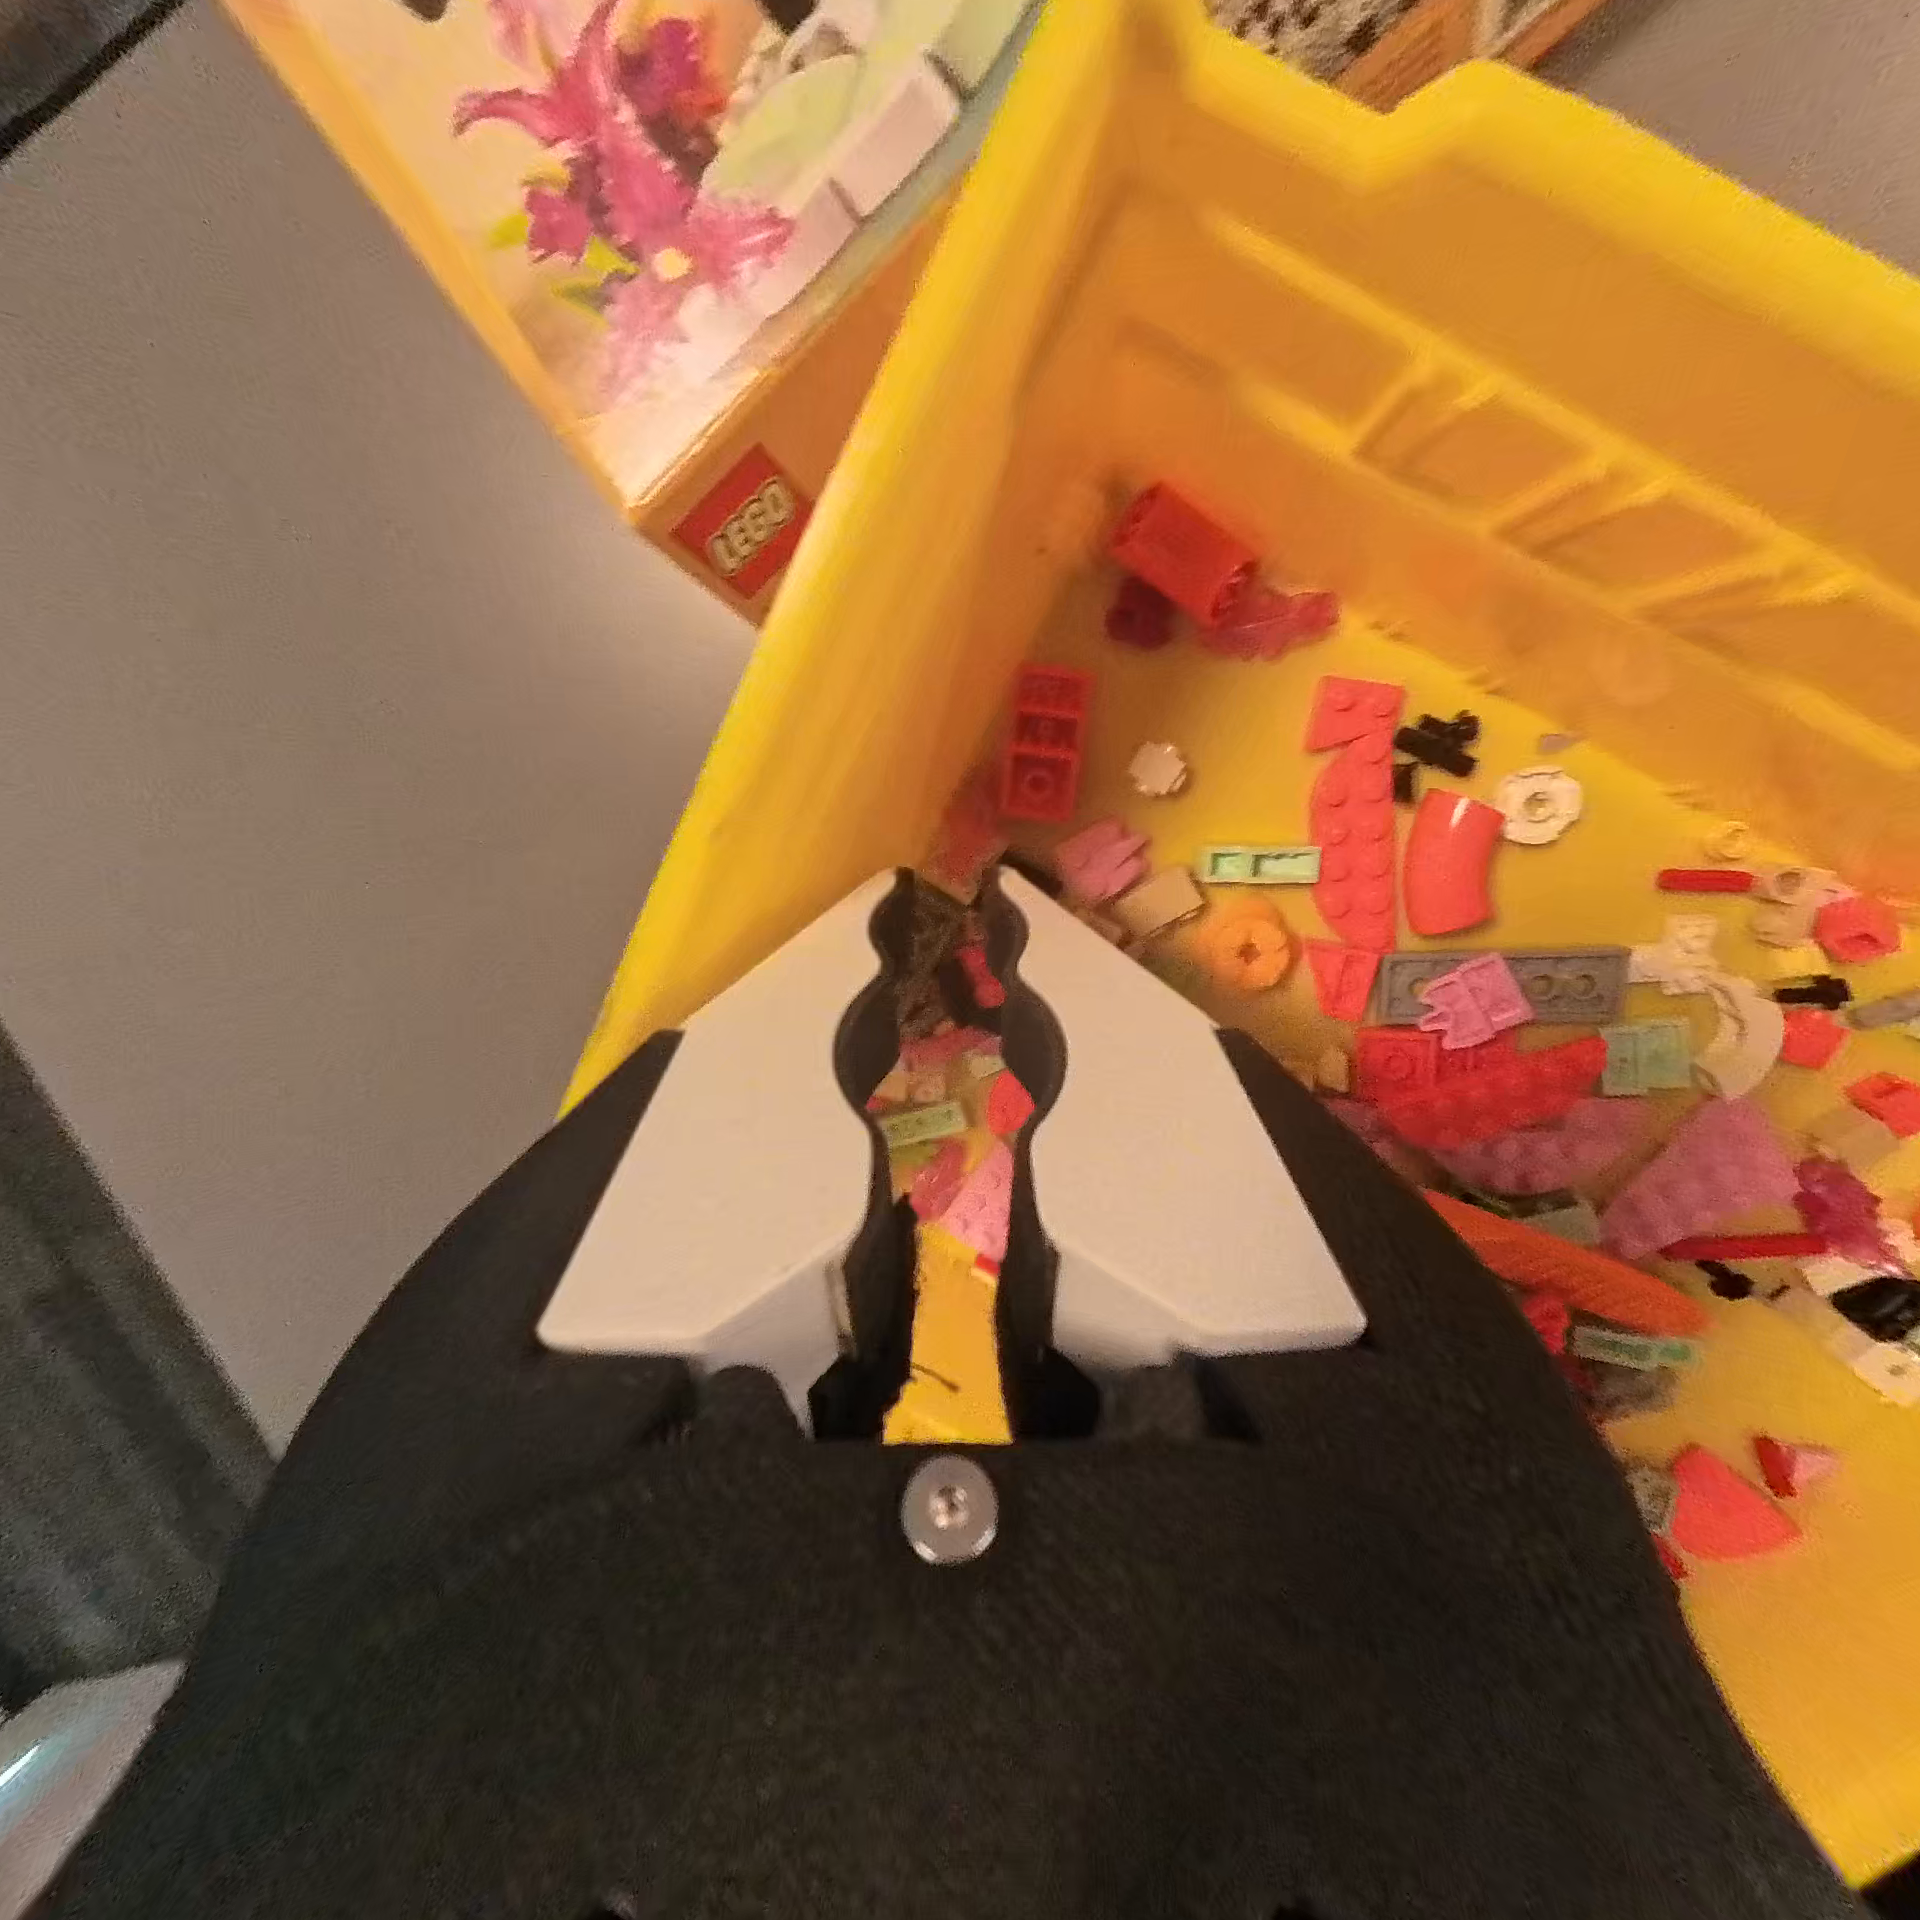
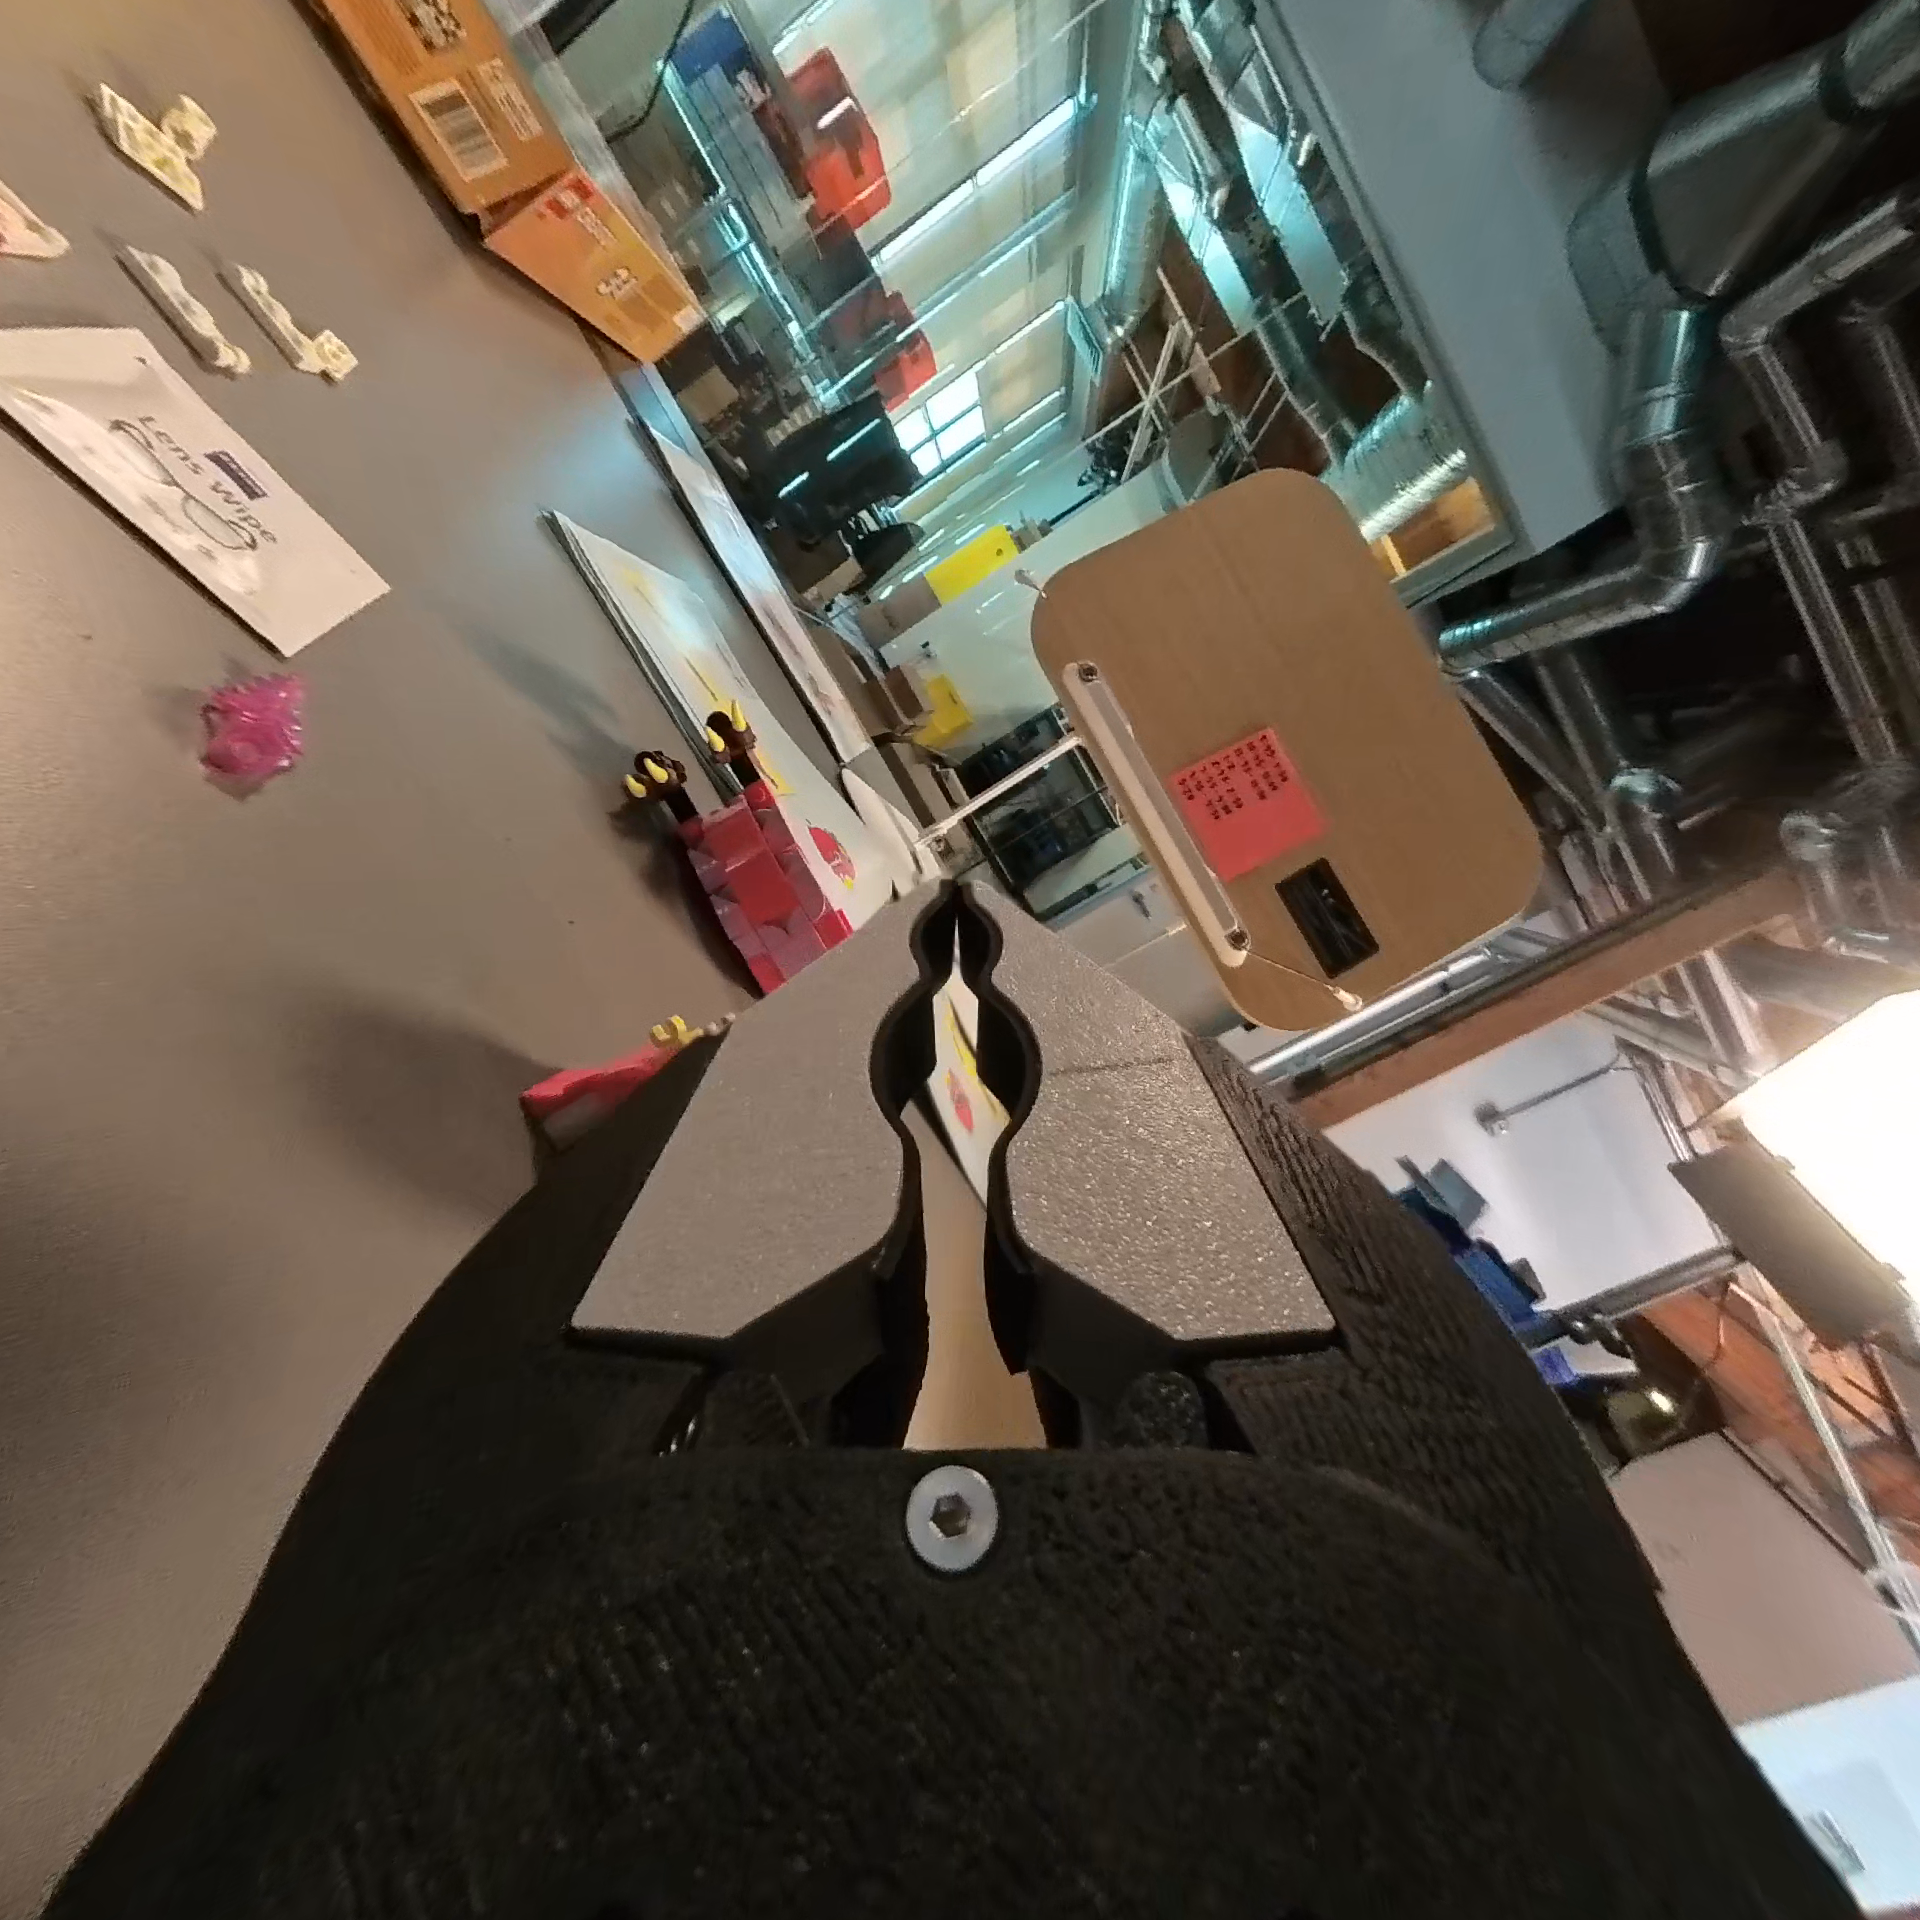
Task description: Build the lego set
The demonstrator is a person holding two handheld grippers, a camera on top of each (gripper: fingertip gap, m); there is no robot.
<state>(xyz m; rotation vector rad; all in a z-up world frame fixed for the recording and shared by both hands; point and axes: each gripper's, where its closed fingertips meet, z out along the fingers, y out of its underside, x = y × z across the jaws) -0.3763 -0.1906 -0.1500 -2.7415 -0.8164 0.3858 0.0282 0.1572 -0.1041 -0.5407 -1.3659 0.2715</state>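
A yellow plastic bin (image 1: 1351, 343) was seen in the left wrist view, its floor strewn with small building pieces: a red two-stud brick stack (image 1: 1044, 753) against the near wall, a coral curved plate (image 1: 1351, 821), a coral arched tile (image 1: 1449, 862), a grey studded plate (image 1: 1507, 982) with a pink piece lying on it, an orange round piece (image 1: 1252, 940), a white round piece (image 1: 1541, 802) and a heap of pink and red plates (image 1: 1662, 1132) to the right. The left claw (image 1: 951, 894) was lowered into the bin's corner, its jaws drawn narrow; a small dark brownish piece (image 1: 935, 935) was lodged between the fingertips (whether the pads pressed on it could not be told, the area being blurred). Behind the bin a yellow printed box (image 1: 644, 312) with a pink flower picture stood on the grey desk (image 1: 260, 623).

In the right wrist view the right claw (image 2: 956, 894) was held closed with nothing between its tips, tilted above the desk (image 2: 312, 935). Near it stood a red brick model (image 2: 758, 873) with dark, yellow-tipped stalks; a pink spiky piece (image 2: 255, 727), a white packet (image 2: 187, 488) and small white brick assemblies (image 2: 239, 317) lay farther off. Cardboard boxes (image 2: 520, 135) stood at the desk's far edge.
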